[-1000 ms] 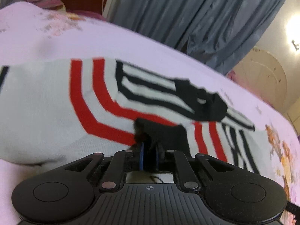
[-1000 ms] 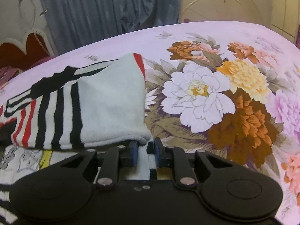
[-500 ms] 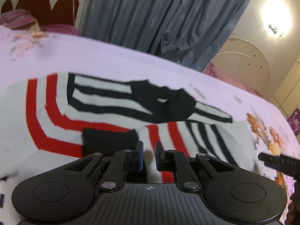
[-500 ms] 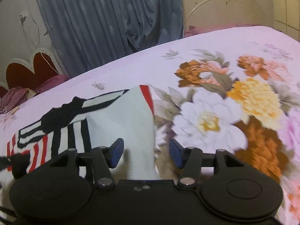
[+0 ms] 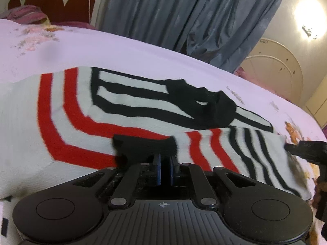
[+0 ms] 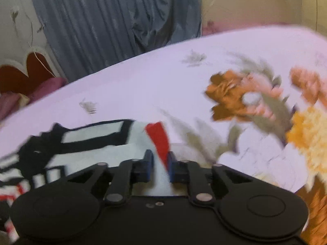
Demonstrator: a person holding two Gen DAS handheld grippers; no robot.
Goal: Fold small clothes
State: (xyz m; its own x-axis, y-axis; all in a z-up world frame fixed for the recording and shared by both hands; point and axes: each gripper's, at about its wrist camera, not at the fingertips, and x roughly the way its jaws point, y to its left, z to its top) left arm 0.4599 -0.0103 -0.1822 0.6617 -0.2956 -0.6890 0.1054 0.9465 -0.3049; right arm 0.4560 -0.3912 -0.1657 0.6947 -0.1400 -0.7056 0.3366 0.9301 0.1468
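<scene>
Left wrist view: the left claw (image 5: 165,164) is clamped on a black edge of the sweater (image 5: 67,122), low in the frame's centre. That white sweater, striped red and black, lies across the bed (image 5: 126,51) through the middle of the frame. At the right edge, the right claw (image 5: 294,148) pokes in beside the sweater's end. Right wrist view, blurred: the right claw (image 6: 160,164) is closing on the sweater's (image 6: 98,153) corner, white and red cloth between its pads, lower centre, over the floral bed (image 6: 143,85).
</scene>
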